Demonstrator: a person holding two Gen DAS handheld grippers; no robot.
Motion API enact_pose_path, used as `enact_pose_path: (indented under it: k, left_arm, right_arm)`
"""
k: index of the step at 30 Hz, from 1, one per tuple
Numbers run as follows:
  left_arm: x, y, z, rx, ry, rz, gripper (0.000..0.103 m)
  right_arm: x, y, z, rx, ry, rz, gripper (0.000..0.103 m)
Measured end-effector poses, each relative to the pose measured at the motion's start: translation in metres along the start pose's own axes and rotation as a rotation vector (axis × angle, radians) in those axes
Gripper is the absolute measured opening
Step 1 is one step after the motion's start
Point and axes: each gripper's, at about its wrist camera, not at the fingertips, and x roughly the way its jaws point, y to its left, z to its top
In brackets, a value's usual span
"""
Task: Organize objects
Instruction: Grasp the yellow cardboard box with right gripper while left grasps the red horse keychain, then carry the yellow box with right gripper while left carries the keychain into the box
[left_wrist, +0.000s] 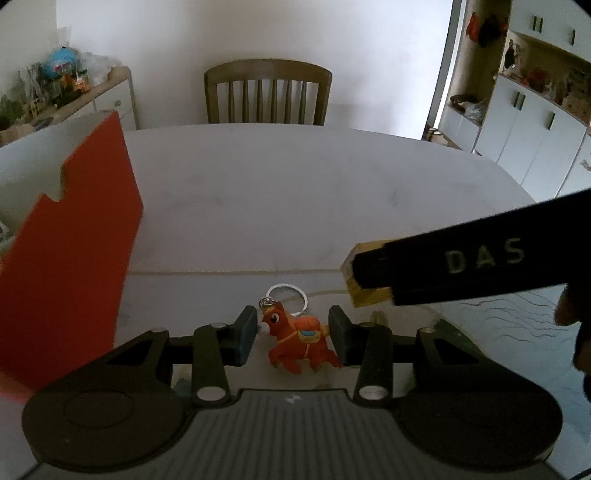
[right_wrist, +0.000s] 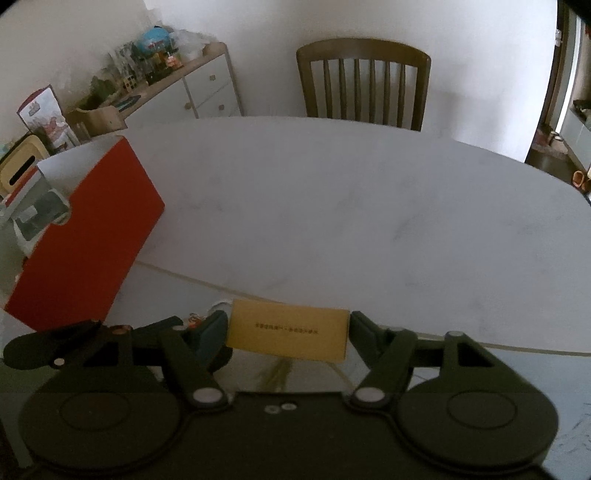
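Two grips need care. At far left stands the red box, the likely goal. The left gripper straddles the horse keychain on the table, pads barely touching; it should squeeze the body, not the ring. The right gripper pinches the yellow card by its ends.

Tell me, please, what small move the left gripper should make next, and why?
Probably close the left gripper a little further on the horse keychain. The toy sits between the fingers; the right pad looks at its rump, but a gap remains at its nose, so lifting toward the red box now could drop it.
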Motion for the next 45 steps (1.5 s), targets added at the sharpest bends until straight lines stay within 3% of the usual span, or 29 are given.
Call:
enact_pose_path:
  k: [14, 28, 35, 45]
  left_arm:
    - [-0.050, 0.021, 0.013, -0.051, -0.004, -0.062, 0.041]
    - [-0.115, 0.066, 0.026, -0.091, 0.003, -0.142, 0.041]
    - [-0.145, 0.102, 0.027, -0.086, -0.032, -0.125, 0.041]
    - [-0.171, 0.176, 0.029, -0.106, -0.071, -0.068, 0.041]
  right_arm:
    - [-0.063, 0.005, -0.005, -0.001, -0.055, -0.012, 0.070]
    - [-0.120, 0.048, -0.010, -0.058, -0.116, -0.017, 0.070]
    - [-0.134, 0.085, -0.011, -0.087, -0.141, 0.006, 0.070]
    - [-0.124, 0.154, 0.001, -0.143, -0.151, 0.048, 0.070]
